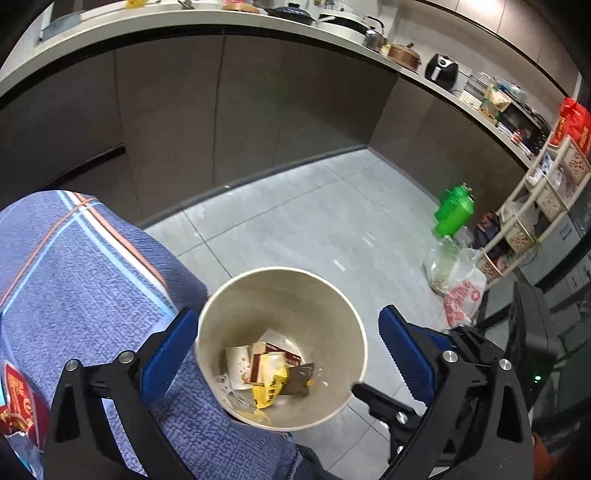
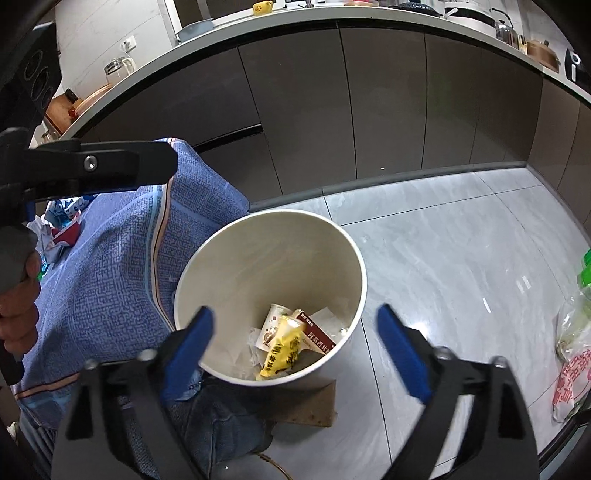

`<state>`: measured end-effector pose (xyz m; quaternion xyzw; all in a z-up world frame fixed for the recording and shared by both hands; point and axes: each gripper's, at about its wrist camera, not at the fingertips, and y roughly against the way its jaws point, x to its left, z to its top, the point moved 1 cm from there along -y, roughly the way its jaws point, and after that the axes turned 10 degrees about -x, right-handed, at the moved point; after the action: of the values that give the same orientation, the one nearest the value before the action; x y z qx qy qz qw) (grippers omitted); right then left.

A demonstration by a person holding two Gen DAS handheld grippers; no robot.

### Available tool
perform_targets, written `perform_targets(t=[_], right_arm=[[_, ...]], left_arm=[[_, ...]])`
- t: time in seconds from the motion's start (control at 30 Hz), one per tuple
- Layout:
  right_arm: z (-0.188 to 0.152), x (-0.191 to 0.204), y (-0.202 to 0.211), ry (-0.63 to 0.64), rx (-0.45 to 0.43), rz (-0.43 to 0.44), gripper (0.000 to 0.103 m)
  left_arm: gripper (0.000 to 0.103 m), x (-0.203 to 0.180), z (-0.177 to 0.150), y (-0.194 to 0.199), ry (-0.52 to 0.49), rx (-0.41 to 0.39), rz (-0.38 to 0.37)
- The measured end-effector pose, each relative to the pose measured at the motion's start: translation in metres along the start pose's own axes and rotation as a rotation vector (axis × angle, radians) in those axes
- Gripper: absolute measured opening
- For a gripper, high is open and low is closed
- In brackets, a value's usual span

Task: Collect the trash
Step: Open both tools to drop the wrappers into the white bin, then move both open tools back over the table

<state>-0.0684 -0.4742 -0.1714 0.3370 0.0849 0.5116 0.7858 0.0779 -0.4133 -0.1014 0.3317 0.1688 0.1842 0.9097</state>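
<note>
- The grey tiled floor (image 1: 314, 221) spreads out ahead of both your hand-held grippers, with dark cabinet fronts (image 2: 369, 103) beyond it under a long, cluttered counter (image 1: 184, 26).
- A blue patterned cloth (image 1: 74, 277) drapes down just left of your left hand-held gripper (image 1: 288, 350); from your right hand-held gripper (image 2: 295, 332) it lies to the left as well.
- The round white bin (image 1: 229, 295) stands on the floor directly under and ahead of both hand-held grippers, touching the cloth's edge.
- Your left hand-held gripper stands wide, nothing between its blue pads (image 1: 166, 354), and the bin's mouth shows in the gap.
- Your right hand-held gripper is wide too, empty, its pads (image 2: 402, 354) straddling the near rim of the bin.
- The trash lies at the bin's bottom: a yellow wrapper (image 2: 284, 350), a small paper cup (image 2: 271, 325), a dark red carton (image 2: 317, 336) and crumpled white paper (image 2: 332, 317), all heaped together.
- Far right of your left hand-held gripper, a green bottle (image 1: 452, 210) stands by plastic bags (image 1: 458, 288) on the floor.
</note>
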Motion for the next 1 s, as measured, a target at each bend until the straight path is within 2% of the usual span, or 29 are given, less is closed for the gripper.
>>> perform_targets(t=[0.17,0.43,0.6,0.73,1.0], right_arm=[[0.0,0.002,0.006,-0.015,0.01,0.011,0.1],[0.017,0.018,0.024,-0.03,-0.021,0.054,0.1],[0.029,0.038,0.037,-0.01,-0.052,0.094,0.1],[0.036,0.062,0.047,0.031,-0.068,0.136,0.1],[0.043,0.122,0.06,0.124,-0.075,0.232,0.1]], left_arm=[[0.094,0.006,-0.001,0.01,0.012,-0.006,0.036],[0.094,0.013,0.004,0.052,0.033,-0.073,0.086],[0.094,0.026,0.001,0.094,0.081,-0.125,0.159],[0.094,0.045,-0.011,0.132,0.156,-0.159,0.211],[0.095,0.085,-0.048,0.207,0.252,-0.206,0.4]])
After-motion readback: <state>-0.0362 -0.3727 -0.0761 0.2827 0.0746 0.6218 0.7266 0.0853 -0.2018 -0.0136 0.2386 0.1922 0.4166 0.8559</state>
